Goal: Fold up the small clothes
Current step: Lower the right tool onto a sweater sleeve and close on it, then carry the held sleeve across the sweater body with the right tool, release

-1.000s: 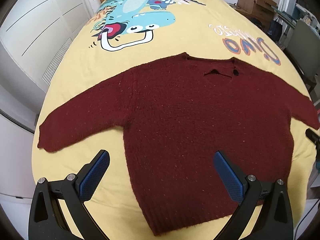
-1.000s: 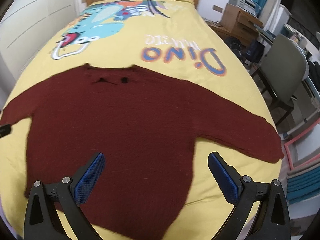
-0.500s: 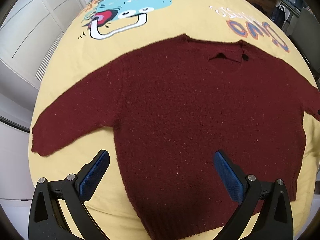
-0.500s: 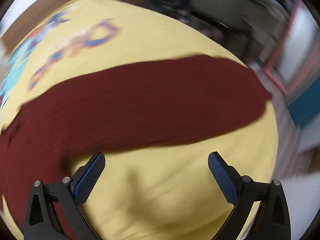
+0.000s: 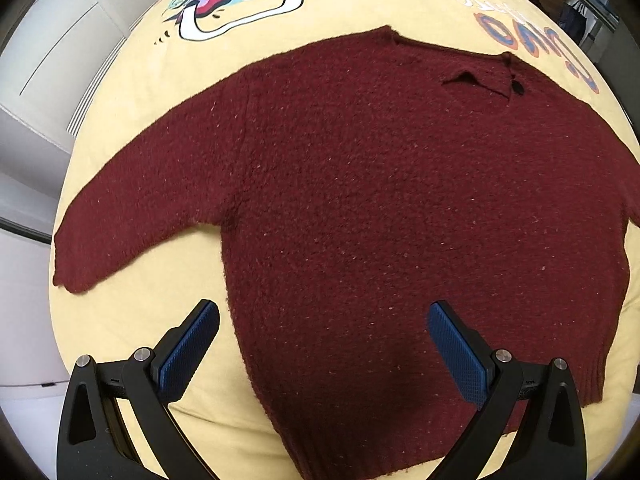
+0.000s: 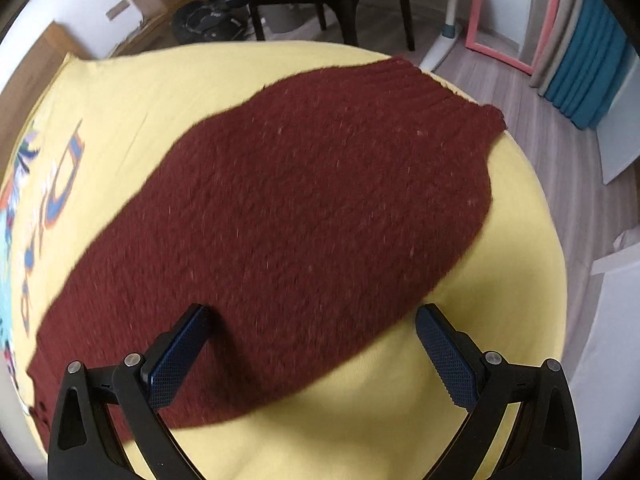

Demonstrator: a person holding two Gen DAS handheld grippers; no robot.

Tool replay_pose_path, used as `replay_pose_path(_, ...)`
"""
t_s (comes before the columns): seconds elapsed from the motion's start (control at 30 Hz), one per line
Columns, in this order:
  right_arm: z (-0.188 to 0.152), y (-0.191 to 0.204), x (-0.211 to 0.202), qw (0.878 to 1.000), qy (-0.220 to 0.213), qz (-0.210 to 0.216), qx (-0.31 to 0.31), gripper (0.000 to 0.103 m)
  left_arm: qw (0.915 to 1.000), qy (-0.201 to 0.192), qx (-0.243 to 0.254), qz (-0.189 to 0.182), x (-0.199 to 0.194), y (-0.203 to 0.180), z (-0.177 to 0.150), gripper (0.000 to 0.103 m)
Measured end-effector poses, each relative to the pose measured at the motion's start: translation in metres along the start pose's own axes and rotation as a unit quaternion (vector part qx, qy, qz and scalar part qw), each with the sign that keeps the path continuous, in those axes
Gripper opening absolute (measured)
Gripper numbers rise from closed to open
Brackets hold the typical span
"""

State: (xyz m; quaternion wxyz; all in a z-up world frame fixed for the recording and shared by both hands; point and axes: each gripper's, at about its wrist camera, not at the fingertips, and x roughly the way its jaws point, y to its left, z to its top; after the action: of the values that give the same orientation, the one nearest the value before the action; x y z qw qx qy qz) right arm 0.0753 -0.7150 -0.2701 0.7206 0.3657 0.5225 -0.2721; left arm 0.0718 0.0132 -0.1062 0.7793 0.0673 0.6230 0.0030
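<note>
Sweater (image 5: 380, 200) flat on bed (image 5: 120, 320); far sleeve cut off at frame edge.
Left gripper (image 5: 322, 344) and right gripper (image 6: 310, 344) gape wide above sweater, holding nothing.

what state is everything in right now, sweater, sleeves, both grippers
sweater: spread flat on the yellow bedspread, unfolded
left sleeve: stretched out sideways, flat
right sleeve: laid out flat, cuff near the bed edge
left gripper: open, holding nothing, over the hem area
right gripper: open, holding nothing, at the right sleeve
</note>
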Motion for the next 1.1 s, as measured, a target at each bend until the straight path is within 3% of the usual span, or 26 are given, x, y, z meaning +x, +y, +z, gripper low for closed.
replay_pose_path(0.1,0.013,-0.001,0.006,1.000,0.012,-0.007,0.006,0.094,1.0000,0.004,-0.005,0.001,0.003,0.005,0.000,0.102)
replay_pose_path(0.2,0.025,0.005,0.006,1.000,0.014,-0.022,-0.018,0.074,1.0000,0.003,-0.009,0.001,0.003,0.008,0.000,0.102)
replay_pose_path(0.33,0.043,0.014,0.006,0.999,0.028,-0.016,-0.033,0.028,0.9999,-0.007,-0.014,-0.001,0.001,0.010,-0.002,0.102)
replay_pose_path(0.4,0.051,0.020,0.003,0.998,0.039,-0.006,-0.045,0.017,0.9997,-0.014,-0.018,-0.007,-0.002,0.012,-0.005,0.102)
replay_pose_path(0.63,0.042,0.057,-0.057,0.993,-0.022,0.034,-0.111,0.015,0.9979,-0.018,-0.051,-0.036,-0.003,0.030,-0.004,0.102)
replay_pose_path(0.77,0.034,0.094,-0.101,0.984,-0.060,0.067,-0.150,0.015,0.9984,-0.023,-0.044,-0.027,-0.005,0.029,-0.002,0.102)
replay_pose_path(0.97,-0.001,0.180,-0.165,0.959,-0.104,0.124,-0.232,0.015,0.9988,-0.034,-0.023,-0.028,-0.008,0.031,-0.002,0.102)
replay_pose_path(1.1,-0.039,0.242,-0.193,0.940,-0.111,0.161,-0.279,0.015,0.9985,-0.040,-0.020,-0.032,-0.005,0.034,0.002,0.102)
